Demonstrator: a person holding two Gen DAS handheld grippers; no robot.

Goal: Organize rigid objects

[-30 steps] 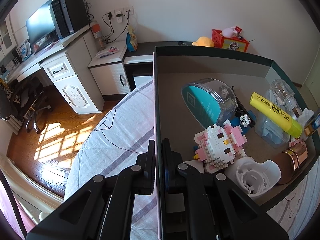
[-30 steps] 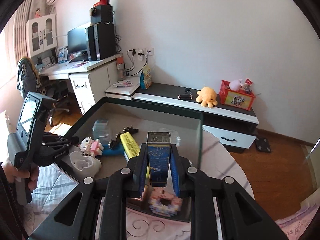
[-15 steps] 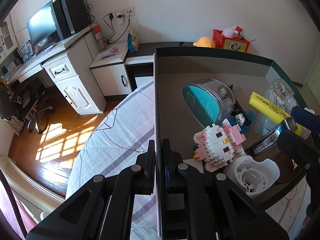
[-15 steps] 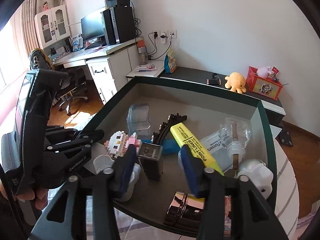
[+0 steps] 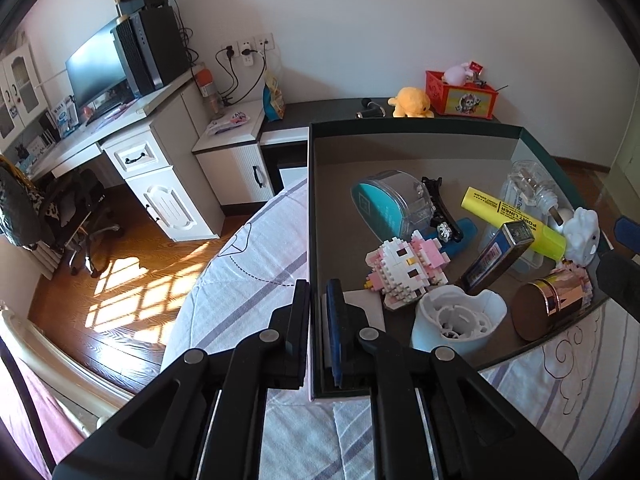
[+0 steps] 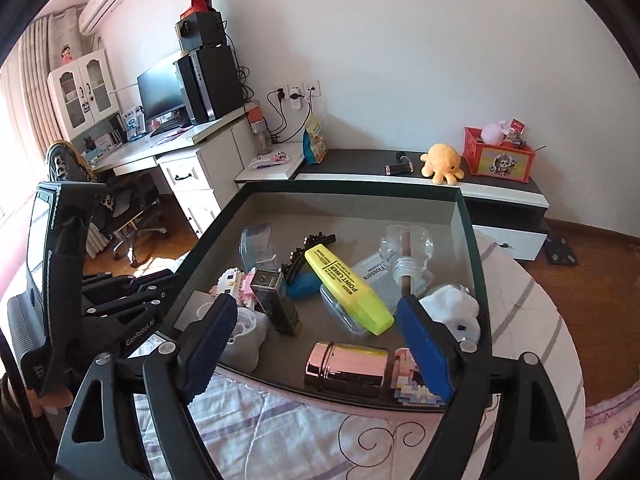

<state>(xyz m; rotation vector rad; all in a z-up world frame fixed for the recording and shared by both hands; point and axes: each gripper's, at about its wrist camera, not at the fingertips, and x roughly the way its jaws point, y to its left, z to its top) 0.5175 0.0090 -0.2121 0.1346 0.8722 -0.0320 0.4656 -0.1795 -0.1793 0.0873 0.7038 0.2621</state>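
A dark green box [image 5: 400,130] [image 6: 348,190] with a grey floor lies on the bed, with several small items inside. My left gripper [image 5: 318,308] [image 6: 176,276] is shut on the box's left wall. The jaws of my right gripper [image 6: 316,312] are opening wide over the front of the box, and nothing is pressed between them. A slim blue box [image 5: 496,256] [image 6: 276,304] lies loose in the box, propped against a white dispenser [image 5: 456,320]. Around it are a yellow highlighter [image 5: 512,220] [image 6: 348,288], a pink-and-white brick figure [image 5: 408,268] and a rose-gold cylinder [image 5: 548,304] [image 6: 346,364].
Also in the box are a teal clear case [image 5: 392,204], a glass bottle [image 6: 408,248], a black hair clip [image 6: 308,248] and a white cloud toy [image 6: 452,308]. The striped bedspread [image 5: 248,264] lies under the box. A white desk [image 5: 132,140] and a low cabinet [image 6: 500,188] line the wall.
My right gripper carried the slim blue box down over the green box, opened, and let it go; it now leans on the white dispenser. The left gripper stays clamped on the wall.
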